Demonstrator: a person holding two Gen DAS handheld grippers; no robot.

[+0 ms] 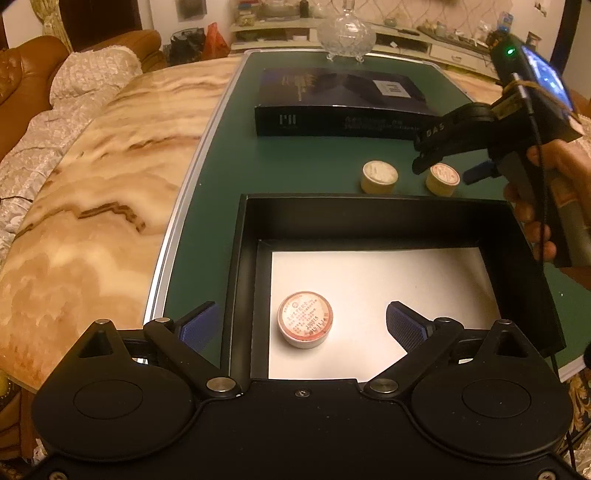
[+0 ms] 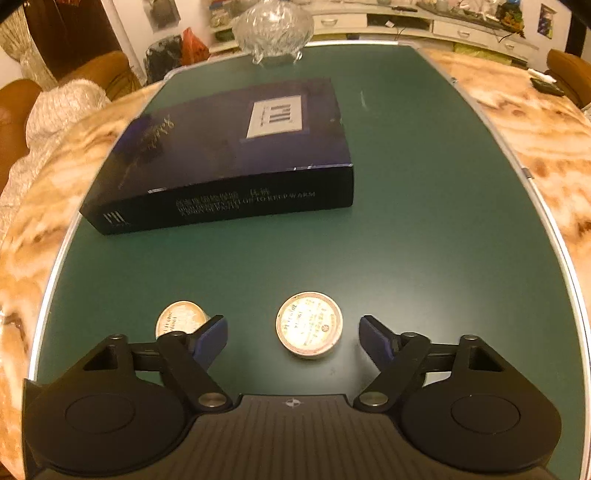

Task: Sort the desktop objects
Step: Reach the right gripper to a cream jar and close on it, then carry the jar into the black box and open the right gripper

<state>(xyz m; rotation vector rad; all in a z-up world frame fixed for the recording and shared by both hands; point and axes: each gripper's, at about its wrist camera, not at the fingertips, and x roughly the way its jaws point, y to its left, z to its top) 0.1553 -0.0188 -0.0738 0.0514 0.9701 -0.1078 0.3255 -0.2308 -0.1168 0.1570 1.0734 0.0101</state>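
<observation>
Now, seen from the left wrist camera: left gripper (image 1: 301, 326) above an open black box (image 1: 369, 208), jaws spread wide and holding nothing. Left blue pad (image 1: 197, 325) outside the box wall over the green mat (image 1: 295, 162), right blue pad (image 1: 406, 326) over the white floor of the box. Between the two pads, but untouched, one small round tin (image 1: 305, 324) with red printed lid, resting upright on the white floor near the left wall of the box.

Beyond the far wall of the box, two more round tins on the mat: one pale-lidded tin (image 1: 379, 177) on the left, one red-printed tin (image 1: 442, 179) just to its right, near each other but apart. Right gripper (image 1: 448, 168), held by a hand (image 1: 535, 206), hovering over the red-printed tin.

From the right wrist camera: right gripper (image 2: 293, 334) with jaws wide open, empty. Red-printed tin (image 2: 309, 325) on the mat (image 2: 406, 221) between the pads, a clear gap on both sides. Pale-lidded tin (image 2: 180, 319) outside the jaws, partly hidden behind the left blue pad (image 2: 211, 338).

Farther on the mat, a dark flat closed box (image 2: 229, 158) with a silver label, lying flat. Behind it, a glass footed jar (image 2: 275, 27) at the far edge. Marble-patterned tabletop (image 1: 92, 192) around the mat on both sides.
</observation>
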